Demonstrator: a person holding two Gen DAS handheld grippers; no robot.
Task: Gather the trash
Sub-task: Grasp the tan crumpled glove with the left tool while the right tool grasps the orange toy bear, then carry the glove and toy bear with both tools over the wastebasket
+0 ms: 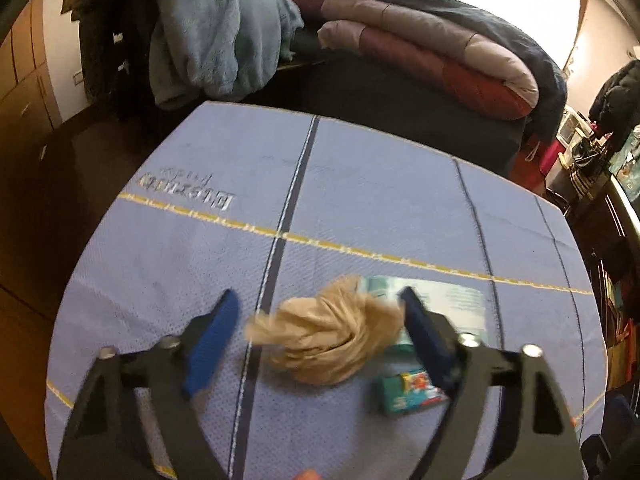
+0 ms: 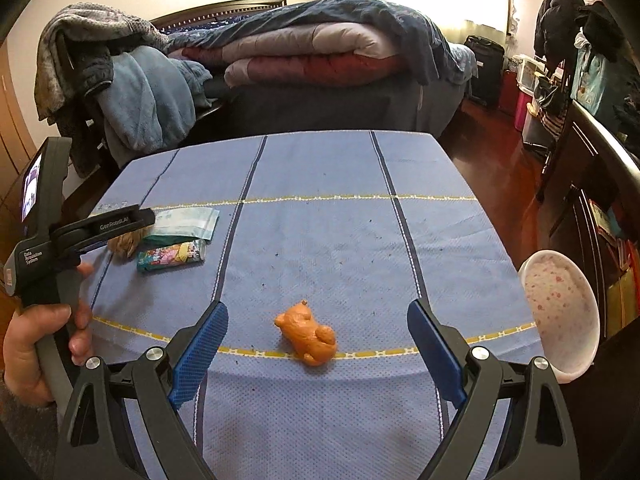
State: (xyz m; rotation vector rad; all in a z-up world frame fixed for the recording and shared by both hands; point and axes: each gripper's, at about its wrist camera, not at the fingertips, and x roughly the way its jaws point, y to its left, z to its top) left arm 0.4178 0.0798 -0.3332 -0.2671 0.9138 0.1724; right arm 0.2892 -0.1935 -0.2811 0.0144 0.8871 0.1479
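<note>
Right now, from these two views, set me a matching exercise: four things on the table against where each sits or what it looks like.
Things:
1. crumpled tan paper
2. orange toy animal
3. speckled white bowl
4. colourful teal packet

Descriptions:
A. at the table's right edge, in the right wrist view
B. between the open left gripper's fingers
C. lying on a yellow stripe, ahead of the right gripper
D. flat, beside the tan paper

Pairs: 1-B, 2-C, 3-A, 4-D

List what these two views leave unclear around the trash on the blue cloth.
- Left wrist view: crumpled brown paper is motion-blurred; contact with the left gripper fingers can't be judged.
- Left wrist view: teal packet is partly hidden by a finger.
- Right wrist view: white bowl contents are indistinct.
</note>
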